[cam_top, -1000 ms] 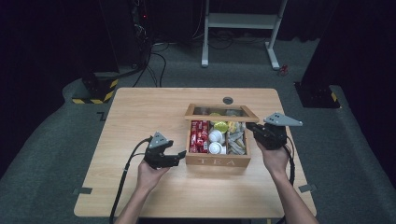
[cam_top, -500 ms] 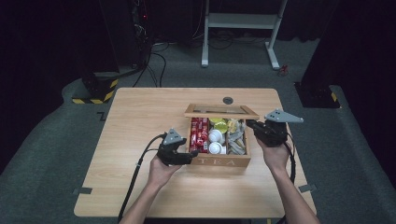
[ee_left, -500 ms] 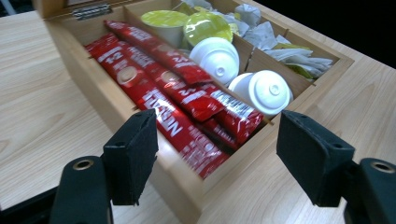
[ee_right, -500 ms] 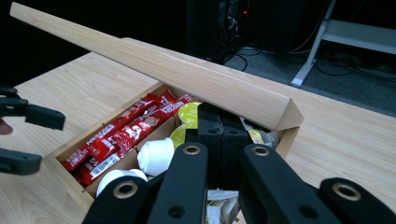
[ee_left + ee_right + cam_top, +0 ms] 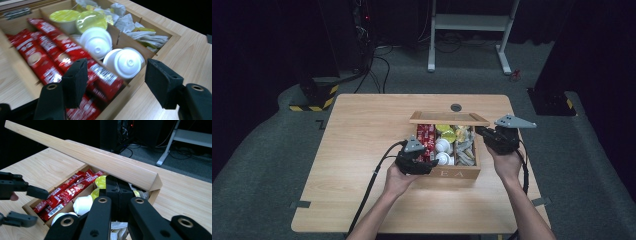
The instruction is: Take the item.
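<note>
Both grippers at the open wooden tea box [image 5: 447, 172] on the table [image 5: 362, 135].

We see the box near the table's front right, lid [image 5: 82, 155] raised. Our right gripper [image 5: 484, 134] rests at the box's right rim, forearm reaching straight in, jaws clenched with nothing visibly between them. Our left gripper [image 5: 117, 83] hovers over the near-left corner, its jaws released and just closing, above the red sachets [image 5: 47, 53] and white capsules [image 5: 126, 61].

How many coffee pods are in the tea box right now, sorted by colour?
White pods: 2
Yellow-lidded pods: 2
Total: 4
</note>
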`<state>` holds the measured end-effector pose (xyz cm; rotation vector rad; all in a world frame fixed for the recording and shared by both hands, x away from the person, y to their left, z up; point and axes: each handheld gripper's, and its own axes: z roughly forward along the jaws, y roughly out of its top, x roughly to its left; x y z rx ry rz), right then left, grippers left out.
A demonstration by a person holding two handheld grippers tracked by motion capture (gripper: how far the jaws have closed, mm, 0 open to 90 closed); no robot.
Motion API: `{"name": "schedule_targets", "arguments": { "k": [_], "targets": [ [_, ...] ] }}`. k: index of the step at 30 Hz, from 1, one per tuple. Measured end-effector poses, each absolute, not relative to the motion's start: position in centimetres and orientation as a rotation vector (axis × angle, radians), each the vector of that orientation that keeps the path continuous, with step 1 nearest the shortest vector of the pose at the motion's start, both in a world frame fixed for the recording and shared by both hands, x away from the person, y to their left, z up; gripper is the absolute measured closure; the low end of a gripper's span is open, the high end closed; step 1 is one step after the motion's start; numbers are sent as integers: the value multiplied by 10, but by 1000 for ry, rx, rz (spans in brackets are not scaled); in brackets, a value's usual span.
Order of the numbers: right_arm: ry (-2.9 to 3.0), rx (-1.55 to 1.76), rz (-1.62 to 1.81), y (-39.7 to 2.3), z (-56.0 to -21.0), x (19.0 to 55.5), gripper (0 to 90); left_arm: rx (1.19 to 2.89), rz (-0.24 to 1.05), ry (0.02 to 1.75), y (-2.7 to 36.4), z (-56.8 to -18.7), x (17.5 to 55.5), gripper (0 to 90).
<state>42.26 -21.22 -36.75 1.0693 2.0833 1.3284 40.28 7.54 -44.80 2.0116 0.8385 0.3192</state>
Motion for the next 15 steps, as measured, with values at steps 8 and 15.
{"name": "schedule_targets", "arguments": {
  "k": [8, 15],
  "targets": [
    [2088, 1071, 1327, -212, -367, 423, 900, 2021, 322, 836, 59, -452, 407, 379],
    [2087, 1071, 1319, -211, -366, 424, 900, 2034, 329, 810, 44, -451, 410, 380]
  ]
}}
